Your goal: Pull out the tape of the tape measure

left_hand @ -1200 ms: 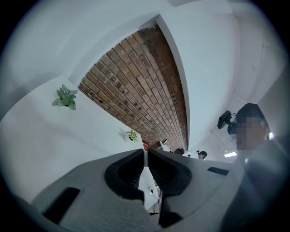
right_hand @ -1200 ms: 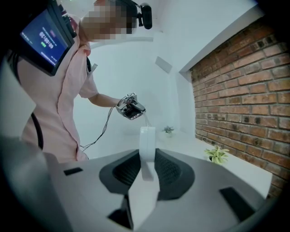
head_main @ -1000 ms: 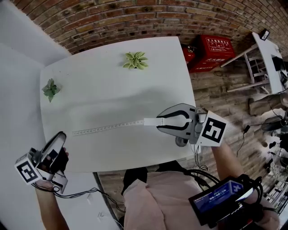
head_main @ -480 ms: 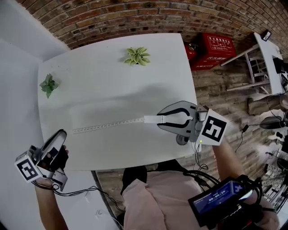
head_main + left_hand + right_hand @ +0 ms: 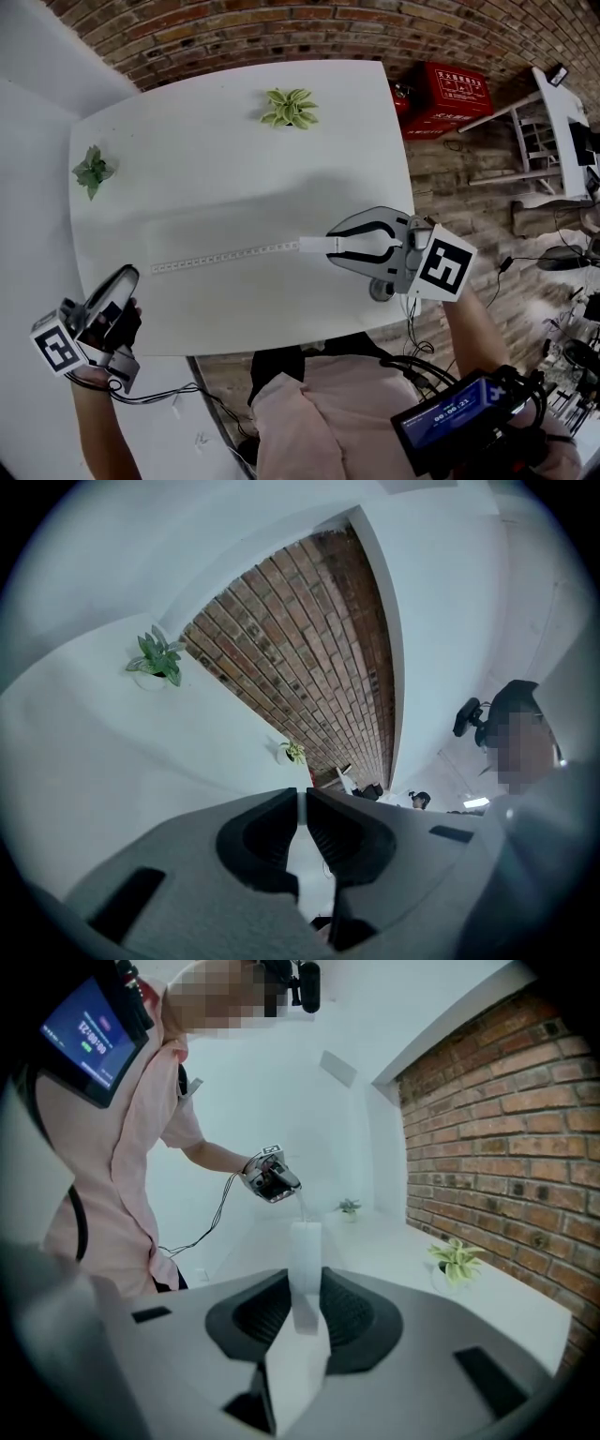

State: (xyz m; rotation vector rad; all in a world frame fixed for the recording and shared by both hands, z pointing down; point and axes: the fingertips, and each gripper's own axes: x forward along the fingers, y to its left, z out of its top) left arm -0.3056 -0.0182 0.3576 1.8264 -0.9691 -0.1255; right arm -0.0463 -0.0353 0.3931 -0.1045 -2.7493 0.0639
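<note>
Tape (image 5: 225, 256) lies drawn out flat across the middle of the white, round-cornered table (image 5: 216, 169), a thin pale strip with fine printed marks. It runs from a free end at centre left of the head view to the tape measure (image 5: 312, 246), a smooth white rectangular body right of centre. The right gripper (image 5: 330, 246) is clamped on that body. In its own view the two dark ribbed pads press on the white slab's flat sides, and the slab stands upright between them with the strip leading away from it.

The left gripper (image 5: 127, 277) sits at the lower left of the head view, over the table's corner, apart from the strip's free end. Its grey moulded jaws are drawn almost together, leaving only a thin slit between the tips, and nothing shows in that slit. Each gripper carries a cube with black-and-white square markers.

Two small leafy plants stand on the table – a pale striped one (image 5: 289, 106) near the top edge, a darker one (image 5: 91, 171) at the left edge. A rough brick wall (image 5: 234, 28) curves along the top of the frame, and red boxes (image 5: 448, 98) sit on the floor at upper right.
</note>
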